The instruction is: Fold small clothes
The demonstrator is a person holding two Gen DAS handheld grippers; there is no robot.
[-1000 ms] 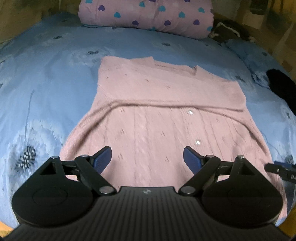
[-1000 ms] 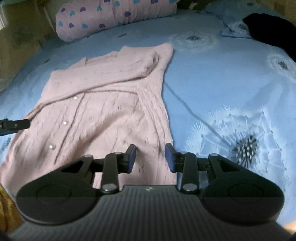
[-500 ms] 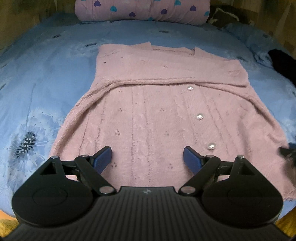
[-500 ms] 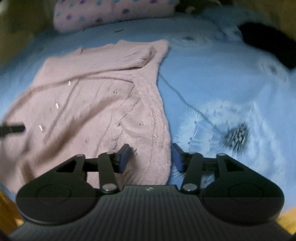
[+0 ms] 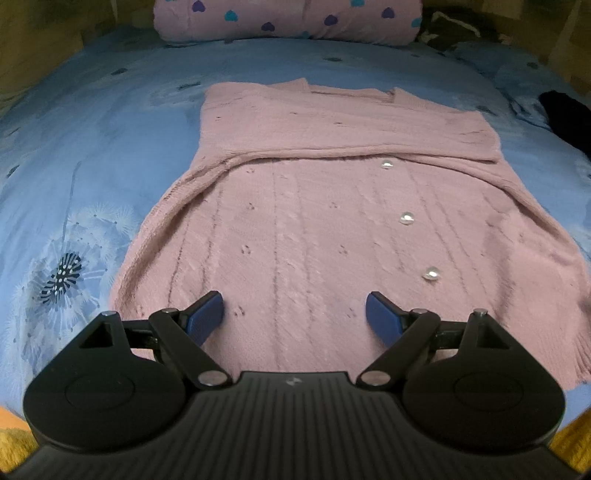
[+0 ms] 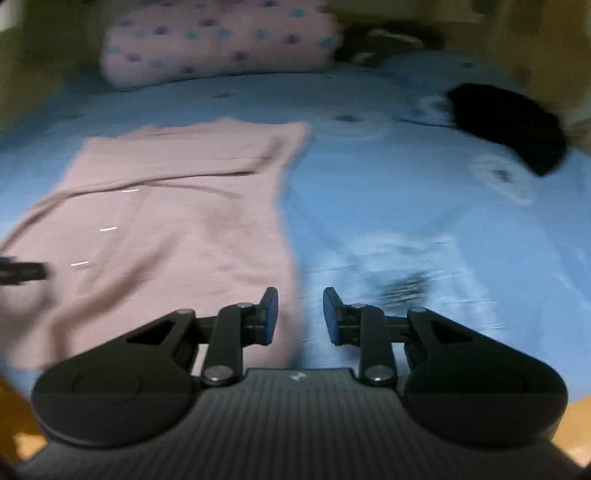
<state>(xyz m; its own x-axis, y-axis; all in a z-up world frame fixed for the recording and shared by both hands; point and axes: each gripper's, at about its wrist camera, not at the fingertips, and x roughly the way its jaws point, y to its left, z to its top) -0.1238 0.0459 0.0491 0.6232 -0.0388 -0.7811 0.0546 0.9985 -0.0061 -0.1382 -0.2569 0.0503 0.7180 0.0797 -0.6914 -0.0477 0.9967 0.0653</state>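
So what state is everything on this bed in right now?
Pink knit cardigan: flat on the bed, sleeves folded across its chest, buttoned side up.
Left gripper: open, empty, over the hem.
Right gripper: closing, nothing between its jaws.
Heart-print pillow: lying at the far edge.

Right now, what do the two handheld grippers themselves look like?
Both match: the left gripper and right gripper have matte black ribbed bodies, two round black housings, black linkage arms with silver pivot pins, and blue fingertip pads. No cables, hands or sleeves show.
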